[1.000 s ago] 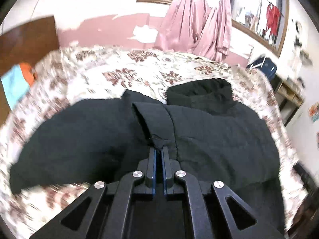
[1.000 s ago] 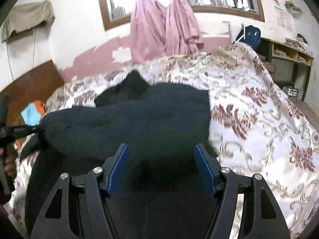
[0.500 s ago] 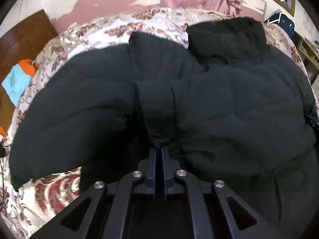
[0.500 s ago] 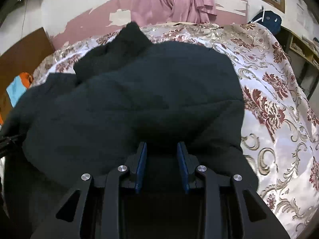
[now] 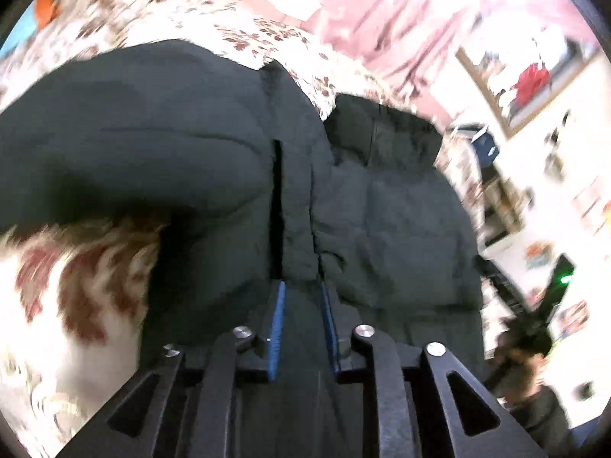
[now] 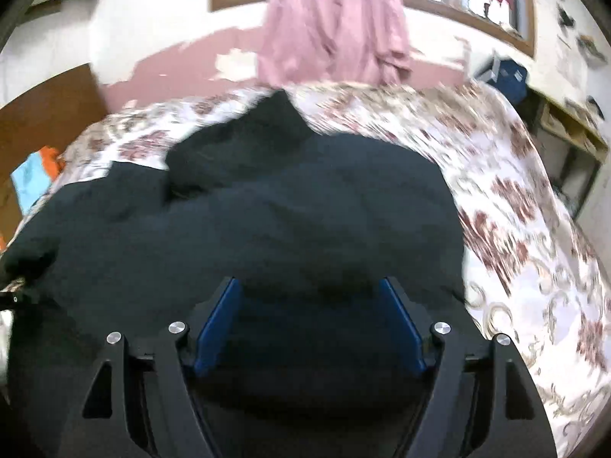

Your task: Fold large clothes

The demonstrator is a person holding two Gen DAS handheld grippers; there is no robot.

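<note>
Black puffy jacket (image 5: 382, 210) lies across the bed (image 6: 534, 229) with floral cover, partly folded, sleeve bulging at left. Left gripper (image 5: 301, 290) fingers opening, narrow gap, a jacket fold between them, pads look just off the cloth. Right gripper (image 6: 309, 286) fingers opening, spread wide over the jacket's near edge, gripping nothing. Pink curtain (image 6: 332, 19) on back wall.
</note>
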